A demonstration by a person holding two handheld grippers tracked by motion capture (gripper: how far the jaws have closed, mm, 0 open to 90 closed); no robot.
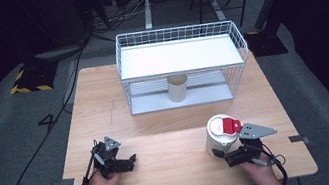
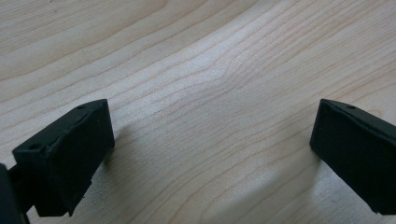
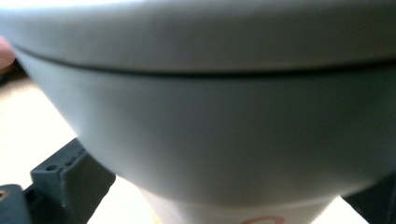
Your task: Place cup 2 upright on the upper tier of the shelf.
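A white lidded cup [image 1: 219, 136] with a red tab on its lid stands near the table's front right. My right gripper [image 1: 229, 155] is at its base from the near side, jaws wide on either side of it. In the right gripper view the cup's wall [image 3: 210, 116] looms close and blurred, and the left finger [image 3: 70, 182] lies against it. At the front left, my left gripper [image 1: 132, 161] rests low over the wood. In its own view, the left gripper [image 2: 212, 144] has its jaws far apart with only bare tabletop between them.
A white wire shelf basket [image 1: 183, 64] stands at the back middle of the wooden table [image 1: 159, 134]. A beige paper cup [image 1: 177, 88] sits upright on its lower level. Dark floor with cables surrounds the table.
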